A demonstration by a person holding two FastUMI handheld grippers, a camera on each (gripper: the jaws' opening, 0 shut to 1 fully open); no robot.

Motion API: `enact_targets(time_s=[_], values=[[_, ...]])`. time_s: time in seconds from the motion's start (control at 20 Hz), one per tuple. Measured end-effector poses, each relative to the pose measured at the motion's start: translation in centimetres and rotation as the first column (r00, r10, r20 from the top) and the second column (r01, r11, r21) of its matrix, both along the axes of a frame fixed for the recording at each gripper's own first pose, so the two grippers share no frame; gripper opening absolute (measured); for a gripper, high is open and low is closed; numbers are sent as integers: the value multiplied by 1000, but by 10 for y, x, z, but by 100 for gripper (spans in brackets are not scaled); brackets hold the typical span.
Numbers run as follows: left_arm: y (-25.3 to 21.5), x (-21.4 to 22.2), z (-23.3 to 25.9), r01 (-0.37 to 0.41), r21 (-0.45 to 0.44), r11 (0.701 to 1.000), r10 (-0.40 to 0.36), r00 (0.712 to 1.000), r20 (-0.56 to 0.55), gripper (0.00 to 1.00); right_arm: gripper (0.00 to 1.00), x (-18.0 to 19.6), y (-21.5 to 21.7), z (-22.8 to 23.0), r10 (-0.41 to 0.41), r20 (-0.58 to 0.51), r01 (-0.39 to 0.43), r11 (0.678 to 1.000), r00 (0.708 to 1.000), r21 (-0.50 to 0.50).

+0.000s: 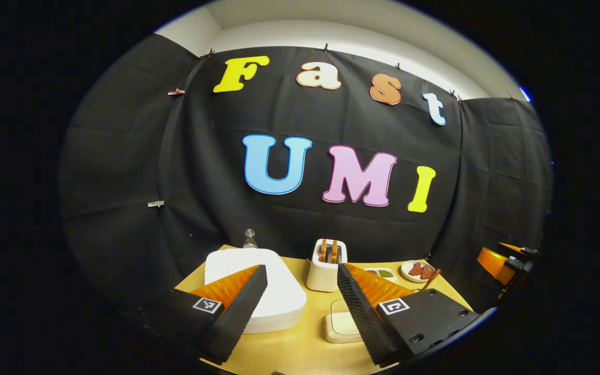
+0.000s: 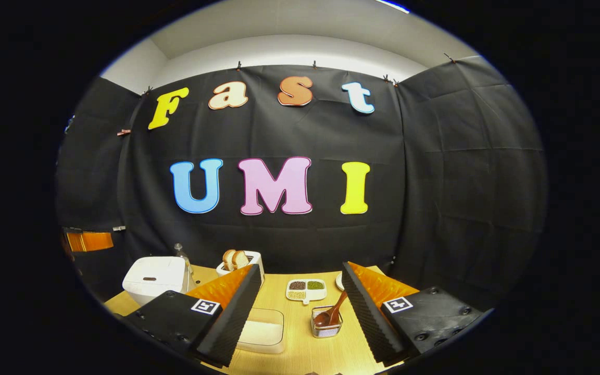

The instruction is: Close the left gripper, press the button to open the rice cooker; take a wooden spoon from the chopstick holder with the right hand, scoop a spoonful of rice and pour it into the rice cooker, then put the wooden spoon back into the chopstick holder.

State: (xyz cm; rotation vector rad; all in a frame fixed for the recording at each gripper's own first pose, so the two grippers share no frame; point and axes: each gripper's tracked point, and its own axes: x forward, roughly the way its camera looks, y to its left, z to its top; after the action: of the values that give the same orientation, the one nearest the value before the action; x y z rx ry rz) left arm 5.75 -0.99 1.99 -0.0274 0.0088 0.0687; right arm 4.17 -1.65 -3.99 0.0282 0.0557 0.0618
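**Both jaws open above the tabletop, rice cooker lid closed**

Left gripper (image 1: 302, 291): the jaws stand wide apart with nothing between them. The gripper is held above the tabletop (image 1: 300, 349) and touches no object. Just beyond and partly behind the left-hand finger lies the white rice cooker (image 1: 279, 291), lid down. Ahead, between the jaws, stands a white toaster (image 1: 325, 271) with two slices in its slots. Below it, against the inner edge of the right-hand finger, sits a shallow white rice container (image 1: 339, 325). Beyond the right-hand finger are a divided dish (image 1: 383, 273) and a small plate (image 1: 419, 271) carrying reddish pieces; what they are cannot be told at this size. A brown handle near that plate is probably the wooden spoon (image 1: 432, 277). The other gripper shows at the far right edge.

Right gripper (image 2: 300, 297): the jaws are likewise spread and hold nothing. Directly ahead between them, close to the right-hand finger, stands the clear chopstick holder (image 2: 326, 325) with the wooden spoon leaning in it, handle tilted up to the right. The rice container lies beside the left-hand finger, the divided dish farther ahead. The rice cooker and toaster stand beyond the left-hand finger.
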Motion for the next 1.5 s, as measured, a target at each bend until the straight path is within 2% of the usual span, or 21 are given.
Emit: enact_targets(time_s=[0.15,0.25,0.35,0.4,0.45,0.55,0.6,0.65,0.7,0.75,0.8,0.9,1.05,1.15,1.35,1.45,1.5], values=[[17,10,6,-9,-16,1000,9,1000,-12,89,98,-3,-6,-6,-21,-18,21,1000,1000,10],[30,20,9,-15,-28,1000,15,999,-29,81,98,-6,-10,-10,-34,-30,34,999,999,14],[46,31,7,-25,-27,999,23,998,-51,67,98,-9,-14,-10,-45,-32,45,999,998,13],[52,38,4,-29,-23,999,27,998,-65,58,98,-11,-15,-9,-50,-31,50,999,998,9],[60,44,2,-40,-18,999,38,996,-81,54,95,-14,-17,-10,-55,-30,55,998,998,5],[75,57,-5,-55,-20,998,53,993,-108,39,98,-19,-19,-11,-62,-32,62,998,998,-1],[79,63,-11,-53,-27,998,49,991,-126,28,98,-21,-21,-12,-65,-37,65,998,997,-3],[83,69,-15,-57,-33,998,52,989,-141,24,98,-24,-22,-14,-67,-41,67,998,997,-4],[89,78,-21,-56,-41,998,50,987,-150,15,98,-26,-23,-14,-70,-45,69,998,997,-7],[93,87,-26,-56,-50,997,47,986,-159,11,98,-29,-24,-15,-73,-47,72,997,996,-10],[99,96,-36,-65,-56,996,55,983,-173,9,97,-31,-25,-15,-76,-50,75,997,996,-12],[101,115,-65,-40,-72,997,24,976,-218,8,98,-35,-25,-19,-78,-61,78,997,995,-8],[116,134,-104,-68,-78,995,41,952,-302,6,97,-44,-22,-24,-75,-77,75,997,994,-2],[113,148,-116,-39,-94,995,8,949,-314,6,98,-47,-21,-27,-76,-86,75,997,993,-16],[116,165,-150,-36,-138,990,-20,923,-385,6,98,-54,-27,-32,-105,-104,103,994,989,-23],[123,166,-163,-50,-120,991,-3,915,-404,5,98,-58,-27,-36,-116,-119,116,993,986,-10],[125,164,-168,-48,-100,994,2,911,-412,9,98,-60,-27,-39,-121,-126,121,993,985,-9]])
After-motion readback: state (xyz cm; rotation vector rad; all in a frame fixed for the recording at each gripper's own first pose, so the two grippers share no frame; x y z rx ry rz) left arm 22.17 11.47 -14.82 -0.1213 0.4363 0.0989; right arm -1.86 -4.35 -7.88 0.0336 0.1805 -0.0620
